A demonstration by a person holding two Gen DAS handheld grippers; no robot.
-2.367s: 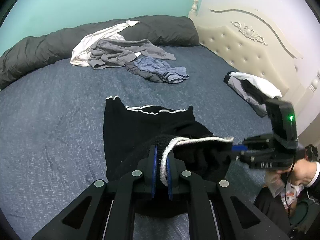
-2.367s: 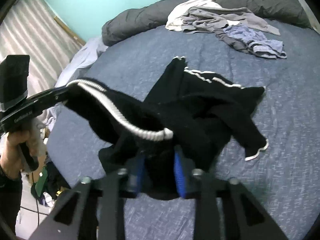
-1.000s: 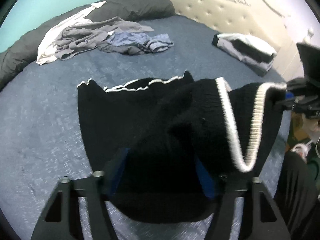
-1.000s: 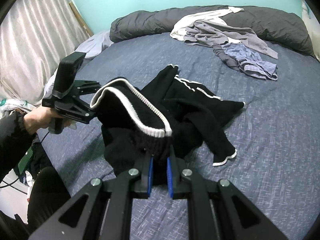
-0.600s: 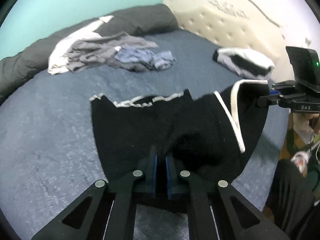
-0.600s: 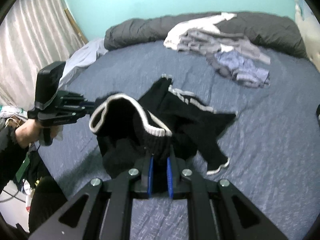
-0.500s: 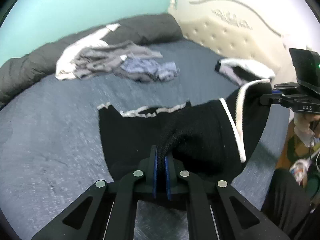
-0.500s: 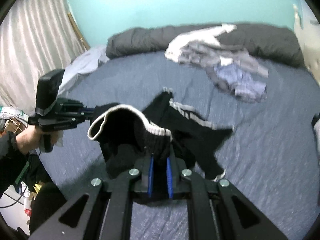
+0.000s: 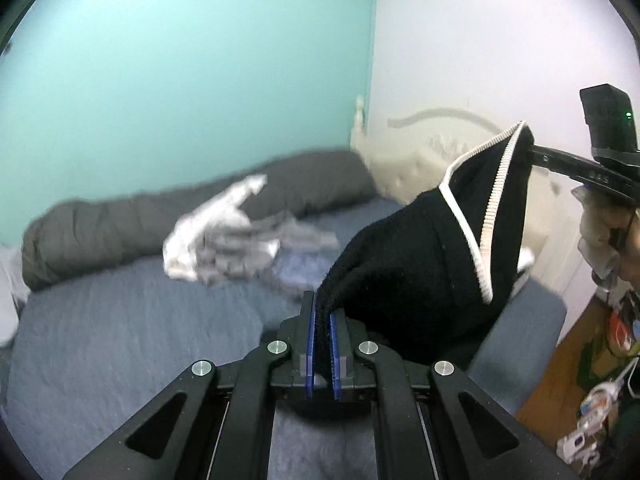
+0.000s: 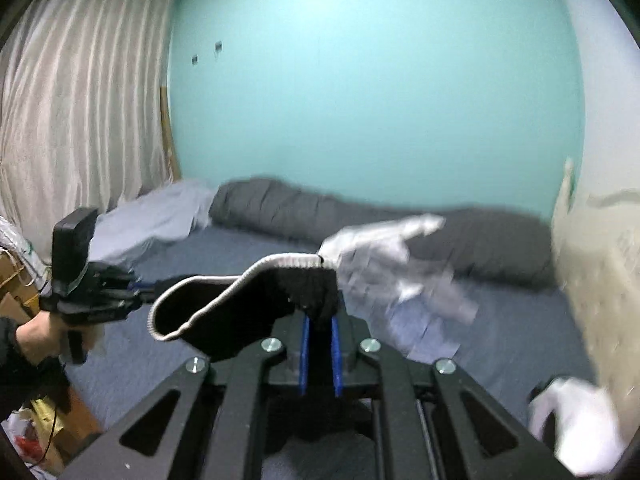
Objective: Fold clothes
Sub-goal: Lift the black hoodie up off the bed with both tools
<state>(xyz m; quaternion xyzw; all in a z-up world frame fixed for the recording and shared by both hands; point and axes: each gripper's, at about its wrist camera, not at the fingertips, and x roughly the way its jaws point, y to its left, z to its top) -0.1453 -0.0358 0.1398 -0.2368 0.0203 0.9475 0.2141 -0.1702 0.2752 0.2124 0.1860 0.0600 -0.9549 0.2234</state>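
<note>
A black knit garment (image 9: 420,272) with white ribbed trim hangs in the air between my two grippers. In the left wrist view my left gripper (image 9: 321,312) is shut on a black fold of it. My right gripper (image 9: 534,151), held by a hand at the far right, pinches the trimmed corner higher up. In the right wrist view my right gripper (image 10: 319,320) is shut on the black garment (image 10: 224,316) just below its white edge. There my left gripper (image 10: 146,300) holds the other end at the left. The garment's lower part is hidden below both views.
The blue bed (image 9: 120,340) lies below, with a blurred pile of clothes (image 9: 224,248) before a rolled grey duvet (image 9: 120,216). A cream headboard (image 9: 420,168) stands on the right, a folded white-and-black garment (image 10: 576,428) near it. A curtain (image 10: 80,120) hangs on the left; clutter (image 9: 592,400) covers the floor.
Both grippers have risen fast and tipped up toward the wall, lifting the garment off the bed. My left gripper's jaws, wide a second ago, have closed on the fabric.
</note>
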